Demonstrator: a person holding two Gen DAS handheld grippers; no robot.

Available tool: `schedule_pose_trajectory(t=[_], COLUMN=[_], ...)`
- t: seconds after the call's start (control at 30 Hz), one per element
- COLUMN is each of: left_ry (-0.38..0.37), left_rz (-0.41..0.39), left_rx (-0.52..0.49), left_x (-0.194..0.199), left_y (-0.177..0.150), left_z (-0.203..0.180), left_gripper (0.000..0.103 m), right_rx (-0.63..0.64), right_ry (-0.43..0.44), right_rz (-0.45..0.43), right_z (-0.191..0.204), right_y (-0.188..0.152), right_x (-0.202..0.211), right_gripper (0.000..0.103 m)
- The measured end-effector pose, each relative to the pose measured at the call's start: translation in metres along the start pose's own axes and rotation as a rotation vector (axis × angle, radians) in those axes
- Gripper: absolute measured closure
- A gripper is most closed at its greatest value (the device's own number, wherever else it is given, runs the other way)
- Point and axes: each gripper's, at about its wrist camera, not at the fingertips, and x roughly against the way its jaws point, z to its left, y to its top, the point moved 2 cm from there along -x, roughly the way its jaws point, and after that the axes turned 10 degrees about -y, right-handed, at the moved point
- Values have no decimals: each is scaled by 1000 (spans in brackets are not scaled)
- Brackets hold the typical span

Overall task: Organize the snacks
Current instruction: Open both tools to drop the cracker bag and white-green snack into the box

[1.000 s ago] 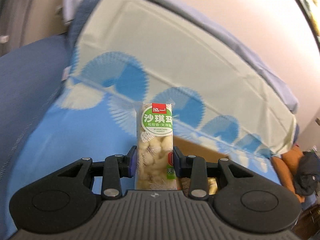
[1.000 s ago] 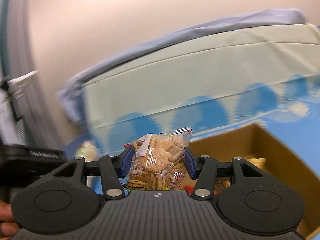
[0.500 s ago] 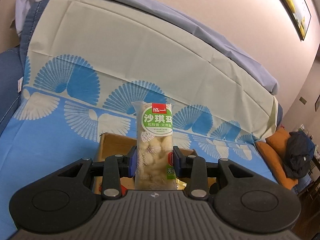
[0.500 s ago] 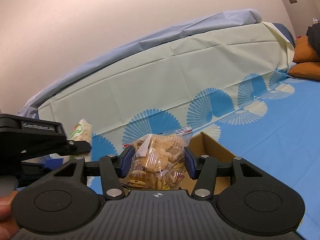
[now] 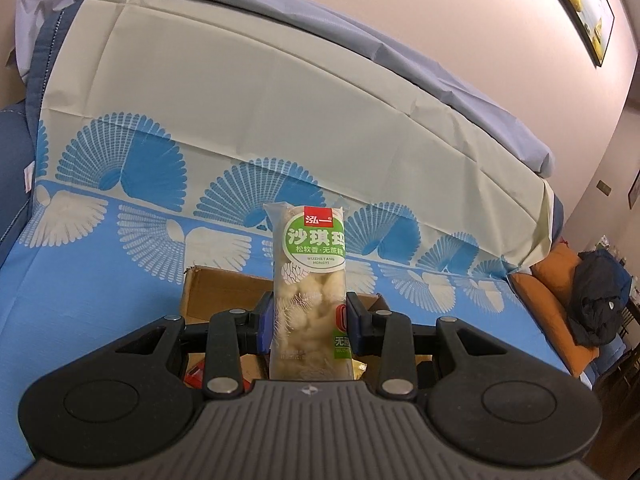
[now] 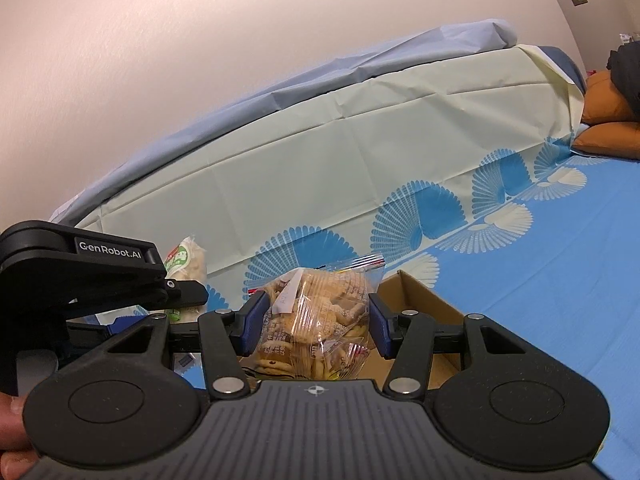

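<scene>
My left gripper (image 5: pixel 310 326) is shut on a tall clear snack pack with a green and white label (image 5: pixel 310 280), held upright above an open brown cardboard box (image 5: pixel 224 292). My right gripper (image 6: pixel 314 326) is shut on a clear bag of small biscuits (image 6: pixel 316 316), also over the cardboard box (image 6: pixel 416 300). In the right wrist view the left gripper's black body (image 6: pixel 80 272) sits at the left with its snack pack (image 6: pixel 186 264) poking out. Red and yellow wrappers (image 5: pixel 196 372) lie inside the box.
The box rests on a blue cloth with white and blue fan patterns (image 5: pixel 100 280). A cream sheet (image 5: pixel 240 120) drapes up behind it against a pink wall. Orange cushions (image 5: pixel 556 300) and a dark jacket (image 5: pixel 600 300) lie at the right.
Both grippers swung round and steadied with their snacks still held. The left one now faces the box and the cream sheet squarely; the right one now sees the left gripper closer at its left.
</scene>
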Motion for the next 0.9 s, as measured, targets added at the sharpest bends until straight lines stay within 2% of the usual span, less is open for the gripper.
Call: schedule_pose_trajectory(t=[0.2,0.27,0.3,0.37,0.5,0.6,0.67,0.8,0.9], left_ry=[-5,-5,4,5,9,12,16,45,44], left_rz=[2,12,20,17,-16,-46,-64,-94,-79], left_rx=[-18,-15,-10,-1,-9,-36,-65,-127,-104], left_x=[1,2,3,9,40,71,91,131,151], left_y=[1,1,1,0,-3,-11,-18,-42,-65], left_z=[-3,-2,-1,2,6,9,10,13,21], left_gripper=[63,62,55,46,29,23,19,16,15], right_rx=[-10,-9,-9,-1,51,83,117,187,214], right_ry=[4,18,29,49,59,71,76,96,90], right_rz=[-6,8,30,76,82,91,100,113,114], right_z=[-3,-3,-2,1,9,14,17,21,15], right_y=[1,0,-1,-4,-8,-11,-15,-20,-21], right_x=[1,-1,-4,-10,-9,-7,-4,9,24], right_gripper=[48,44,30,10,9,5,1,1,1])
